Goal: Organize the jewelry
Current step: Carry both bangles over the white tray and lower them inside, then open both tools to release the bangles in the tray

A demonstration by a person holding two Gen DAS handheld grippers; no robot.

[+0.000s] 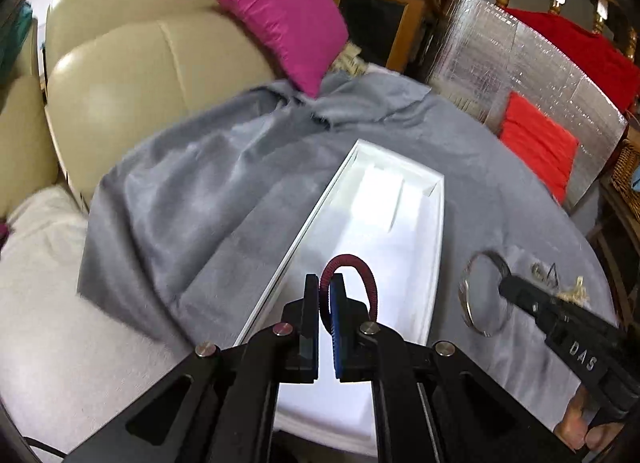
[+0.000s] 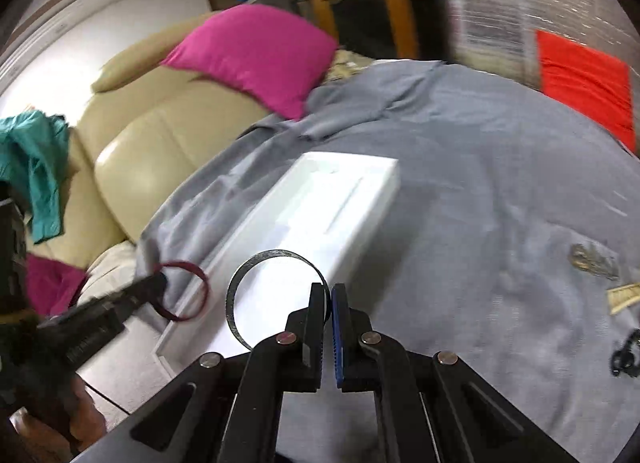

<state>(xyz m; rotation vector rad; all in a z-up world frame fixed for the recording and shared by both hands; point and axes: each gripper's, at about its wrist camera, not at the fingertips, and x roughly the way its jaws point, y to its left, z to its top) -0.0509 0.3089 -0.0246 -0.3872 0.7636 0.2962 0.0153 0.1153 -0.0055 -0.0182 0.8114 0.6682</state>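
My left gripper (image 1: 325, 287) is shut on a dark red bangle (image 1: 362, 269) and holds it above the near end of a long white tray (image 1: 438, 223) that lies on the grey cloth. My right gripper (image 2: 331, 295) is shut on a silver bangle (image 2: 240, 283) and holds it above the tray's near right side (image 2: 384, 191). In the left wrist view the right gripper (image 1: 506, 283) and the silver bangle (image 1: 466, 295) show at the right. In the right wrist view the left gripper (image 2: 158, 283) and the red bangle (image 2: 196, 295) show at the lower left.
Loose jewelry pieces (image 2: 594, 261) lie on the grey cloth (image 2: 480, 183) to the right of the tray; they also show in the left wrist view (image 1: 560, 283). A beige sofa (image 1: 120, 103) with a pink cushion (image 1: 280, 15) stands behind. A red cushion (image 1: 536, 143) leans on a foil panel at right.
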